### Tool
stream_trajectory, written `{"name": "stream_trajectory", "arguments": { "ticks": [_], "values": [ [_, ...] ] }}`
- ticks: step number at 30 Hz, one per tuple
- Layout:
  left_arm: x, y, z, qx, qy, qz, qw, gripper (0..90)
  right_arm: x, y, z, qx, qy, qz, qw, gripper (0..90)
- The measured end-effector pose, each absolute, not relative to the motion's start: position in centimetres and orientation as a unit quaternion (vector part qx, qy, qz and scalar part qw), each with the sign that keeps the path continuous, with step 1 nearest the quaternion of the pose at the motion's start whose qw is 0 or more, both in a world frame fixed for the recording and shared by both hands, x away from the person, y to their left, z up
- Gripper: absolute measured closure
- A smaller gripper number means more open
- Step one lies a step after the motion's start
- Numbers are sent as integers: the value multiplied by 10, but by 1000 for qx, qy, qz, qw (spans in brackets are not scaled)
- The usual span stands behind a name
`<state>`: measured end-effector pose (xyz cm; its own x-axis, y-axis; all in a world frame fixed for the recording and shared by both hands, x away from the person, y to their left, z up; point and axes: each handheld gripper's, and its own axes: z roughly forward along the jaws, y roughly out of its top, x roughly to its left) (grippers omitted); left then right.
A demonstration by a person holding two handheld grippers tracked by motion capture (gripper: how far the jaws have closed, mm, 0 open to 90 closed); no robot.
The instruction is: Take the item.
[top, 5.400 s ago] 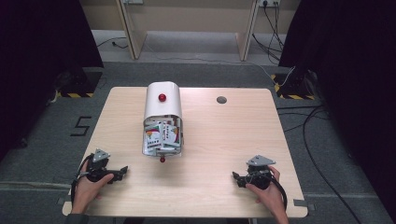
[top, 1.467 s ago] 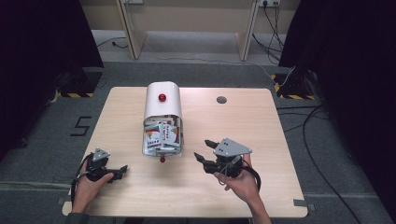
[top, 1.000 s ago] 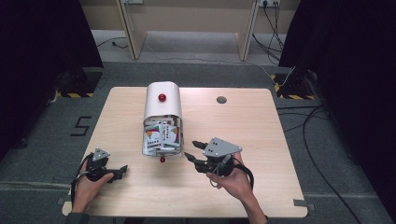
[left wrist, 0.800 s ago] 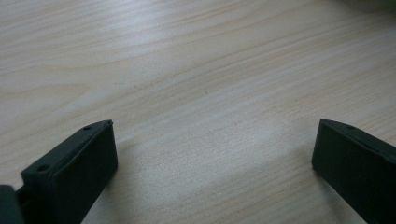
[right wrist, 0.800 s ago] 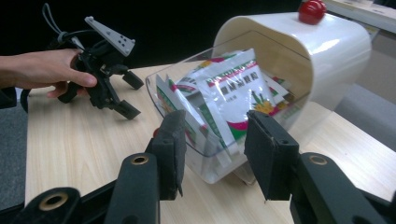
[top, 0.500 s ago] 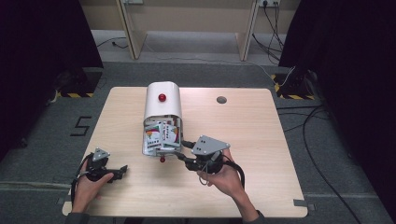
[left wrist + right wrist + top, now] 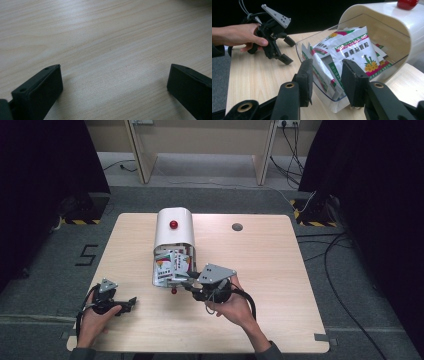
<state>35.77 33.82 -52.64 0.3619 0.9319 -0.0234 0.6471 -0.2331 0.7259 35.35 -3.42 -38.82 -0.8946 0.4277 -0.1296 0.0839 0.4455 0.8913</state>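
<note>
A white round-topped box (image 7: 173,232) with a red knob (image 7: 173,224) lies on the table, and its clear front bin (image 7: 322,92) is tipped open towards me. Several printed sachets (image 7: 172,265) (image 7: 355,50) stand in the bin. My right gripper (image 7: 189,281) (image 7: 327,75) sits at the bin's near rim. Its jaws have just been closing, and the rim and the front sachets stand in the gap between them with no pad pressing. My left gripper (image 7: 131,301) (image 7: 113,82) rests open on the bare wood at the near left, also seen as the far gripper (image 7: 288,51) in the right gripper view.
The wooden table (image 7: 280,270) has a round cable hole (image 7: 237,226) at the back. A second small red knob (image 7: 173,291) sticks out below the bin's front. Dark curtains and cables lie on the floor around the table.
My right gripper has moved left across the table from the near right corner up to the bin's front. Its jaws stand closer together. The left gripper has stayed put.
</note>
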Motion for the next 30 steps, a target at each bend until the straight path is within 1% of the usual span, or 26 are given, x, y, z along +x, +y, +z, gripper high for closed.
{"name": "stream_trajectory", "arguments": {
  "ticks": [11,14,17,26,29,30],
  "values": [
    [358,338,-526,755,523,214,332,0,357,-26,-393,134,844,495,158,676],
    [358,338,-526,755,523,214,332,0,358,-23,-394,122,848,492,155,720],
    [358,338,-526,755,523,214,332,0,357,-22,-393,119,848,493,152,738],
    [358,338,-526,755,523,214,332,0,359,-20,-394,115,853,485,154,721],
    [358,338,-526,755,523,214,332,0,358,-22,-395,112,852,486,156,735],
    [358,338,-526,755,523,214,332,0,358,-22,-395,110,853,486,156,752]
  ]
}}
